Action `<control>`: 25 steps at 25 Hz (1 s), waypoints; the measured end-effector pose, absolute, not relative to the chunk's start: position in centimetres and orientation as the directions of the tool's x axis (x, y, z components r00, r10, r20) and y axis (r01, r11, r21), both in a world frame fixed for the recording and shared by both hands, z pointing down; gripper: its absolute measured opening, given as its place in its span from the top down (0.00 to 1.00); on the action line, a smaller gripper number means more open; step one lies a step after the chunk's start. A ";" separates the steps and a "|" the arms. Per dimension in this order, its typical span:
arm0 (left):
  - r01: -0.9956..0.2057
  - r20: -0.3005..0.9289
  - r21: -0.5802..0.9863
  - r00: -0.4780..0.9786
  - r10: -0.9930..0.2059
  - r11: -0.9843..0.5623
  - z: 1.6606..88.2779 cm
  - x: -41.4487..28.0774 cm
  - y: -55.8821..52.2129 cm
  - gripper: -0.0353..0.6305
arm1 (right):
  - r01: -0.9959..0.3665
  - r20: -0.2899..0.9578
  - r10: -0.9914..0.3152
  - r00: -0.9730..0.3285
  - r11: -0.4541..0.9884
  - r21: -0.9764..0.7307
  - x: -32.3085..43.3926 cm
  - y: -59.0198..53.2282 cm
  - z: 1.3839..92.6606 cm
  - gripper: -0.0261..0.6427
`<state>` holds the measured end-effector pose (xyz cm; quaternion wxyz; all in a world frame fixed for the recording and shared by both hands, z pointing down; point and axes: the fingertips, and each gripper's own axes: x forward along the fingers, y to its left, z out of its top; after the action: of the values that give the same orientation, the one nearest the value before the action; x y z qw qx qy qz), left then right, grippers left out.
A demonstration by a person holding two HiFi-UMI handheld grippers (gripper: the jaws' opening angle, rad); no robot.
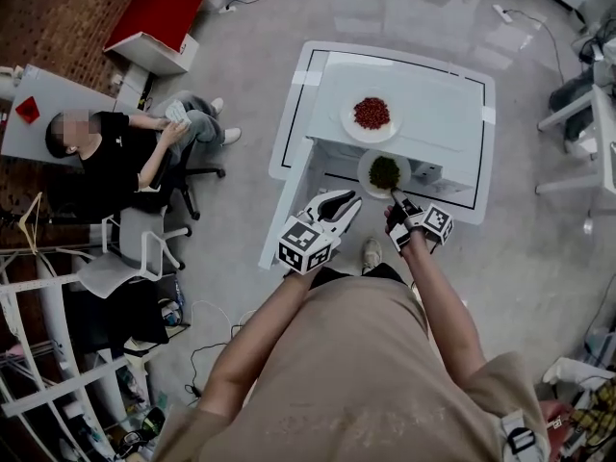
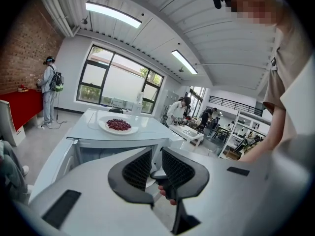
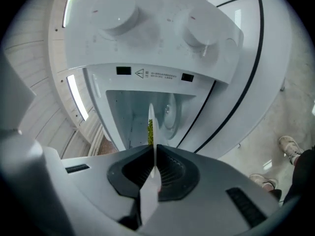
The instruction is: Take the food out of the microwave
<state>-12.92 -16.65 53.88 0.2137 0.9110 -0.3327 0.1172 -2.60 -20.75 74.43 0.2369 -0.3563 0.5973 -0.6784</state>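
A white microwave (image 1: 438,99) stands with its door (image 1: 289,200) swung open toward me. A white plate of green food (image 1: 384,172) sits at the mouth of the cavity. My right gripper (image 1: 397,200) is shut on this plate's near rim. In the right gripper view the plate of green food (image 3: 150,124) runs edge-on between the pads of the right gripper (image 3: 152,149), with the microwave's knobs (image 3: 199,28) above. My left gripper (image 1: 351,200) hovers just left of the plate, by the door. In its own view the left gripper (image 2: 156,154) has its jaws slightly apart and nothing between them.
A second plate with red food (image 1: 372,114) rests on top of the microwave and also shows as the plate of red food (image 2: 118,125). A seated person (image 1: 115,157) on an office chair is at the left. A red table (image 1: 164,8) is beyond, and white furniture (image 1: 587,133) at the right.
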 end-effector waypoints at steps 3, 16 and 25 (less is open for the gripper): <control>-0.657 0.349 0.329 0.752 -0.560 -0.678 54.0 -12.6 -16.2 0.86 | -0.136 0.212 -0.727 -0.653 -0.162 -0.977 -1.6 -18.9 72.4 0.93; -0.679 0.296 0.366 0.733 -0.612 -0.636 53.3 -13.3 -14.3 0.86 | -0.082 0.149 -0.671 -0.726 -0.132 -0.988 -0.1 -13.2 62.1 0.93; -0.659 0.238 0.327 0.751 -0.616 -0.677 49.9 -13.2 -16.1 0.86 | -0.052 0.064 -0.750 -0.658 -0.039 -0.998 4.4 -13.6 54.0 0.93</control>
<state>-13.24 -16.08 49.95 0.1995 0.9142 -0.3485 0.0542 4.35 -13.57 53.97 0.2690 -0.3140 0.6386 -0.6489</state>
